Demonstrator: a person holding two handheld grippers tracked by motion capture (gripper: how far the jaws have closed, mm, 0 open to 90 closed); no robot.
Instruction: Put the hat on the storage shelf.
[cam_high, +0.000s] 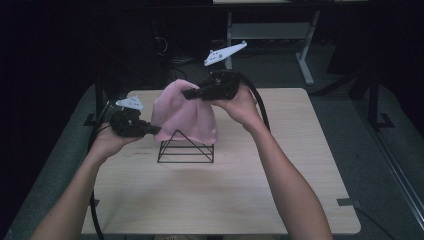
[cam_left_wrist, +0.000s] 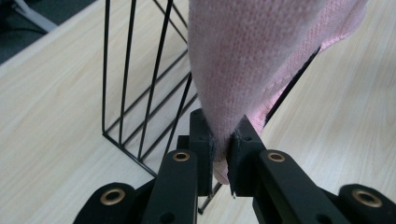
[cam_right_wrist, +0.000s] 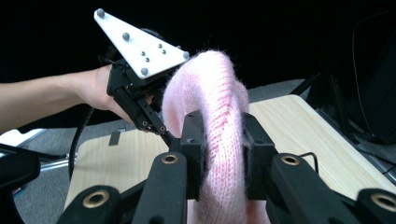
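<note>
A pink knitted hat (cam_high: 184, 115) hangs over a black wire stand (cam_high: 185, 149) in the middle of the wooden table. My left gripper (cam_high: 155, 129) is shut on the hat's lower left edge; in the left gripper view the knit (cam_left_wrist: 243, 60) is pinched between the jaws, my left gripper (cam_left_wrist: 223, 149) just beside the wire stand (cam_left_wrist: 140, 93). My right gripper (cam_high: 186, 93) is shut on the top of the hat. In the right gripper view a thick fold of the hat (cam_right_wrist: 219, 116) is squeezed between the jaws of my right gripper (cam_right_wrist: 224, 154), with the left gripper (cam_right_wrist: 164, 132) behind.
The light wooden table (cam_high: 240, 185) has free surface in front of and to the right of the stand. Both forearms reach in from the near edge. A desk frame (cam_high: 305, 55) stands on the dark floor behind the table.
</note>
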